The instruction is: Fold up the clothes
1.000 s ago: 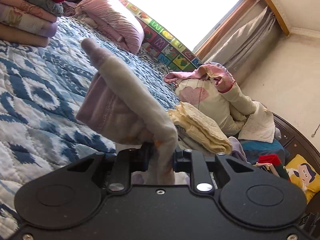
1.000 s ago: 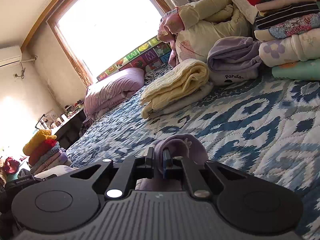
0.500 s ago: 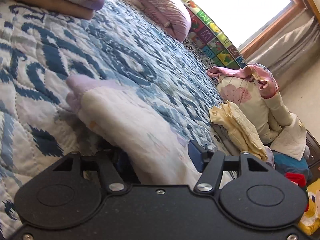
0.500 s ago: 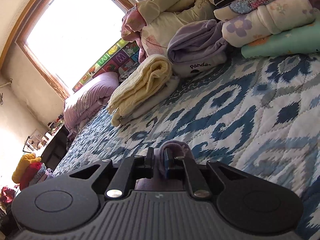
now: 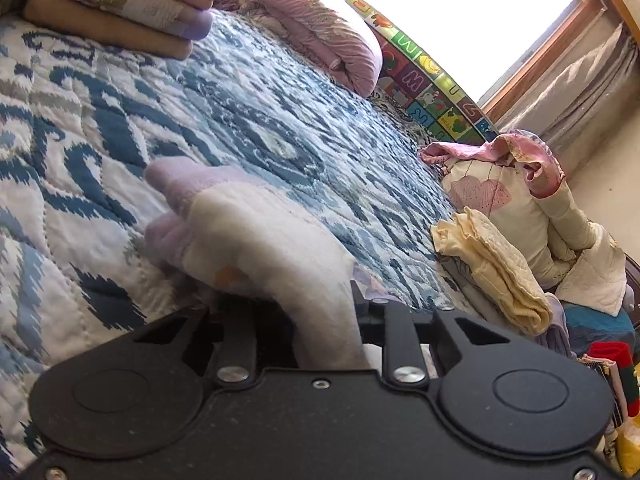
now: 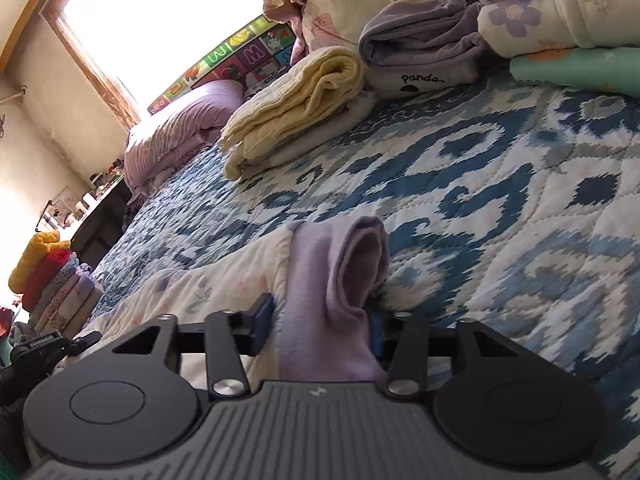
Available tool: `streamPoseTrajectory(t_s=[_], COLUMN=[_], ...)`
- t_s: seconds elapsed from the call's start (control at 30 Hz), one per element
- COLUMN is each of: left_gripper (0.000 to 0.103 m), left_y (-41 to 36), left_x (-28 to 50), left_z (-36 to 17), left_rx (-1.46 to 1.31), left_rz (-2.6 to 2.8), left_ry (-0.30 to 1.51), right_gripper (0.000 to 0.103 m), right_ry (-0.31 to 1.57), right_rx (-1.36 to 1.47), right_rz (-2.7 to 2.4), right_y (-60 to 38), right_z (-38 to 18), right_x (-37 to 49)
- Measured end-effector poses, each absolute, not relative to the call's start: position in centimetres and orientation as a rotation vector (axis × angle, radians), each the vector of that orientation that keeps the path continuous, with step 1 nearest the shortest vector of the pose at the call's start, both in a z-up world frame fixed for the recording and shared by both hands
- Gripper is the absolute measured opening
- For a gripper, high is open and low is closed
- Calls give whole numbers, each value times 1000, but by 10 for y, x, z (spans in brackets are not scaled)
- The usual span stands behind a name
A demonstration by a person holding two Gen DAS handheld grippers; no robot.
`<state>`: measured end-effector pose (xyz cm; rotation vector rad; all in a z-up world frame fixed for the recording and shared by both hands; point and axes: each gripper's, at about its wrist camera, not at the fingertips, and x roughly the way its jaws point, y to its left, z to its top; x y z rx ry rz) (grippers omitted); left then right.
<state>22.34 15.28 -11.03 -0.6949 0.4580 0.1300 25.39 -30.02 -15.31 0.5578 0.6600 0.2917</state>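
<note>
The main risk, as I am judging it, is that the cream and lilac garment (image 5: pixel 256 240) is getting dragged or flipped out of shape as the grippers are pulling back, because cloth is lying between the fingers of both tools and could be catching on a pad. On the quilted blue and white bedspread (image 5: pixel 100 128), the garment is lying spread low just in front of the left gripper (image 5: pixel 286 312), with its lilac cuff pointing away toward the stack of folded clothes (image 5: pixel 132 4) far beyond it. The left gripper is standing wide apart, its jaws flanking a cream fold without pinching it; whether a pad is grazing the fabric I cannot tell. The right gripper (image 6: pixel 320 322) is also gaping fairly wide, and the lilac end of the garment (image 6: pixel 340 264) is rising as a loose hump between its fingers, apparently touching the right-hand one, so a snag is looking likeliest there. A second hazard is that this upstanding hump is springing open once freed, leaving the fold untidy. The folded yellow blanket (image 6: pixel 296 100) is sitting well beyond the garment, safely clear of either tool.
</note>
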Motion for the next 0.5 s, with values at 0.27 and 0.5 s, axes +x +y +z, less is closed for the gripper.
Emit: streamPoseTrajectory(t_s=[0.27, 0.5], left_gripper=[52, 61], left_y=[170, 179], left_x=[192, 151], left_z=[-128, -106], left_rx=[-741, -676], left_rz=[159, 282], left_ry=[633, 558], right_gripper=[42, 71], right_ry=[674, 607], right_rx=[649, 551], right_rz=[286, 226], right_y=[-323, -329], right_z=[-131, -123], right_x=[223, 204])
